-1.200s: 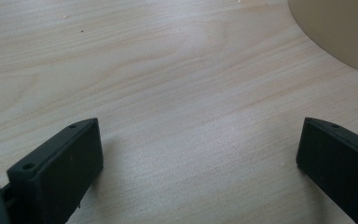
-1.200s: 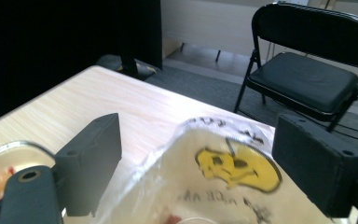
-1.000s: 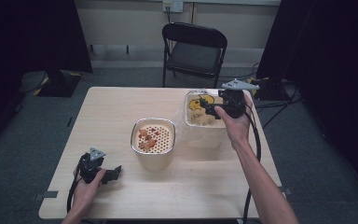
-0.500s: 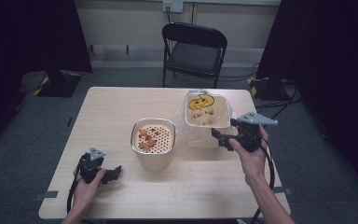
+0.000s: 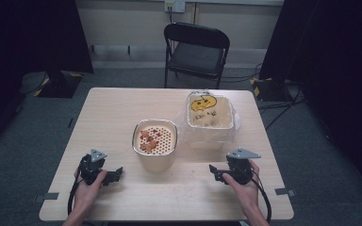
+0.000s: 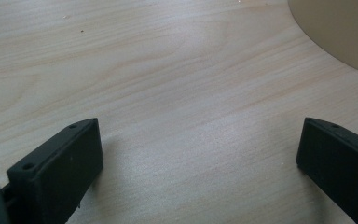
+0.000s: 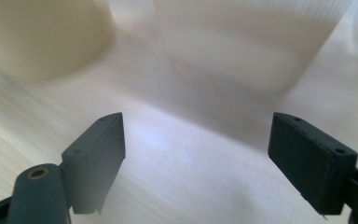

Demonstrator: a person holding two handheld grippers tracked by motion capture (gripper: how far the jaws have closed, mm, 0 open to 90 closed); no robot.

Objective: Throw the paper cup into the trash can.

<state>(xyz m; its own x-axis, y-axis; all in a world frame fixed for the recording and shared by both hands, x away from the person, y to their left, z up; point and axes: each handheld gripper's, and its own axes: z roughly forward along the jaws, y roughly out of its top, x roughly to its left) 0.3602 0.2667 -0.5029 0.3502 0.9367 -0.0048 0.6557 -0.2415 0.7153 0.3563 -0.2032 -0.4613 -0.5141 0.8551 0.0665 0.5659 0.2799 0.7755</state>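
Observation:
A cream pot [image 5: 154,141] with a perforated insert holding reddish pieces stands mid-table. Right of it and farther back is a white bin [image 5: 209,117] lined with clear plastic, with yellow scraps inside. My left gripper [image 5: 117,173] rests low at the front left, pointing at the pot, open and empty; its own view [image 6: 198,158] has bare wood between the jaws and the pot's wall [image 6: 340,32] ahead. My right gripper [image 5: 213,172] sits low at the front right, open; its jaws have just been closing a little with nothing between them [image 7: 198,154]. Pot [image 7: 42,37] and bin [image 7: 242,46] lie ahead of it.
The light wooden table [image 5: 122,108] has bare room at its left and along the front edge. A black folding chair [image 5: 195,52] stands beyond the far edge. Cables trail from both grippers toward the person.
The right hand came away from above the white bin, moving toward the person and down to the front right of the table. The left hand stayed put.

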